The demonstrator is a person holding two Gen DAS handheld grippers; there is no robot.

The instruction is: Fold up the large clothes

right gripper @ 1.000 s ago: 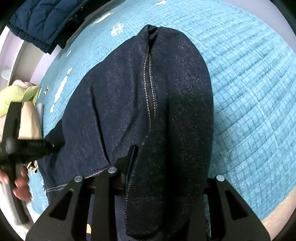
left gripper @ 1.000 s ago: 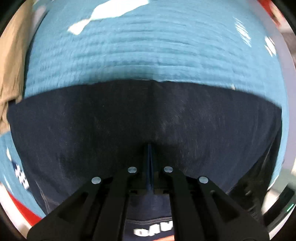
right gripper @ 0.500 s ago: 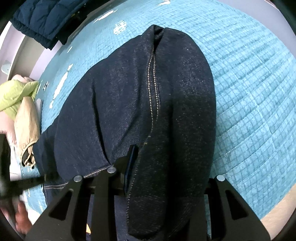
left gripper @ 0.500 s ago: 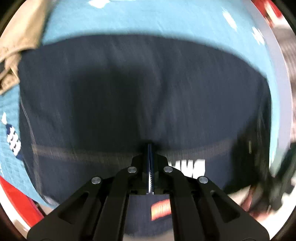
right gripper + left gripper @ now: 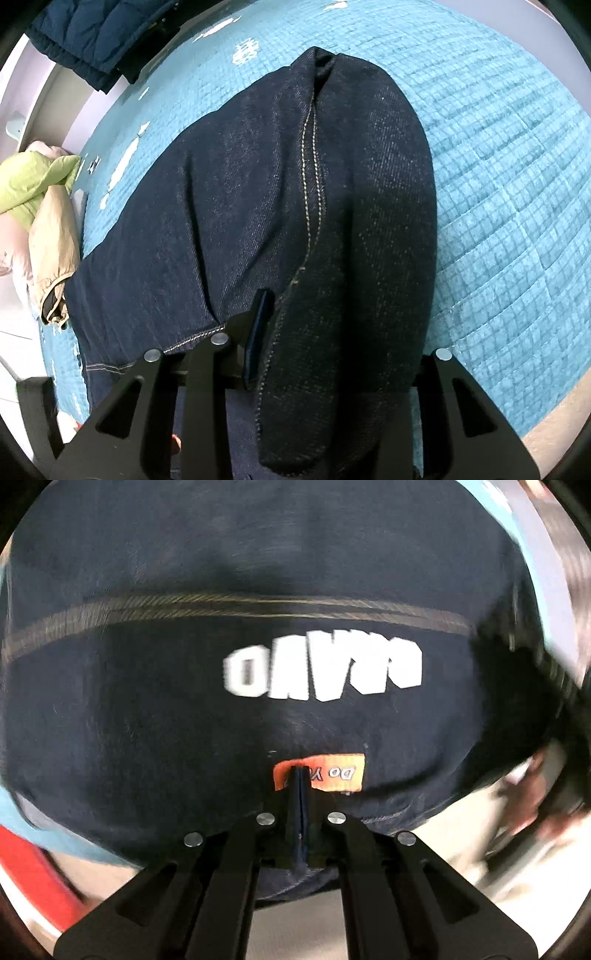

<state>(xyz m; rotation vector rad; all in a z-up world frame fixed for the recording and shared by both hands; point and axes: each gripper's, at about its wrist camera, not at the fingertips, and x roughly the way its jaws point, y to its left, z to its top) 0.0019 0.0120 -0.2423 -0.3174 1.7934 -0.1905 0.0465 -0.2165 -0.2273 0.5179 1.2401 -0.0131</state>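
Dark blue jeans [image 5: 240, 206] lie on a teal quilted bedspread [image 5: 509, 192]. A thick fold of denim with a tan seam fills my right gripper [image 5: 298, 306]. Its jaws are opening; the left pad [image 5: 258, 332] still lies against the fold and the right finger is hidden under it. In the left wrist view the jeans [image 5: 147, 709] fill the picture, showing blurred white letters [image 5: 325, 672] and an orange label [image 5: 332, 775]. My left gripper [image 5: 299, 775] is shut in front of that label, with dark cloth hanging under its fingers.
A navy puffer jacket [image 5: 103, 37] lies at the far left of the bed. Green [image 5: 29, 181] and beige [image 5: 51, 240] garments are piled at the left edge. Pale floor [image 5: 424, 849] and something red [image 5: 26, 867] show past the near edge of the bed.
The left wrist view has slid from the far edge of the jeans back over them to the letters and label. The left gripper and hand have moved down and left in the right wrist view.
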